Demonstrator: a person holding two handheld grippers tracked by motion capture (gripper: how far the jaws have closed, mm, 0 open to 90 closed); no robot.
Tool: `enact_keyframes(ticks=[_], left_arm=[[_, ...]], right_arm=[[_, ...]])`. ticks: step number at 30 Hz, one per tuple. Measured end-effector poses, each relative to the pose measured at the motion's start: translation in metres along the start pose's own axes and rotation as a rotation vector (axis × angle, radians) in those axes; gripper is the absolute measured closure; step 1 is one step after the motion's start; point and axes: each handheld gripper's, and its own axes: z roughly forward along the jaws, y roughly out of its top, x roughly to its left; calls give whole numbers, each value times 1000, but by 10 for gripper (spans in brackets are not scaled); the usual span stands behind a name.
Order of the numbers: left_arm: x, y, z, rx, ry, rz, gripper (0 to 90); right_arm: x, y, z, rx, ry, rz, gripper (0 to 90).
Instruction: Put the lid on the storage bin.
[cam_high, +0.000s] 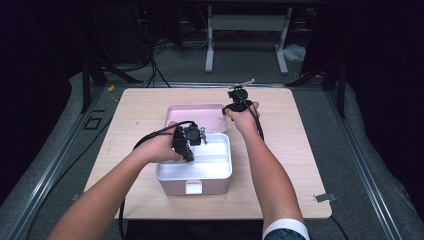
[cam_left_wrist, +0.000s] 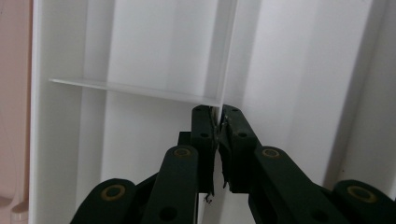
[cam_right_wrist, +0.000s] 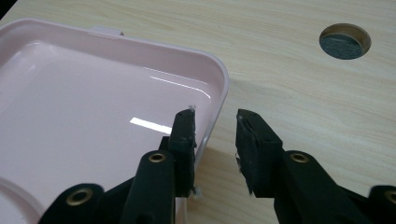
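Gripping: our left gripper (cam_left_wrist: 217, 122) pinches white divider (cam_left_wrist: 226, 51) inside box (cam_high: 194, 172), near tabletop's front edge; prob. to lift it.
Waiting: right gripper (cam_right_wrist: 215, 125) half-open astride lid's (cam_right_wrist: 93, 107) rim, w/o closing.

We see the right gripper (cam_right_wrist: 215, 140) w/ jaws apart, straddling the rim of the pink lid (cam_right_wrist: 93, 112) at its rounded corner: one jaw inside the lid, the other outside over the bench (cam_right_wrist: 289, 79). Lid lies hollow side up. Round hole (cam_right_wrist: 345, 41) sits near the bench's far edge.
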Motion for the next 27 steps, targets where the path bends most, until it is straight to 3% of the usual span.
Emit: enact_keyframes(ticks=[5,11,16,27], left_arm=[[0,0,0,0,3,0,838],[0,0,0,-2,3,0,838],[0,-1,0,-9,4,-4,838],[0,-1,0,-6,0,-18,838]], right_arm=[[4,3,6,9,-29,8,723],[7,5,14,39,-21,15,730],[8,4,20,43,-40,24,738],[9,6,11,30,-37,45,786]])
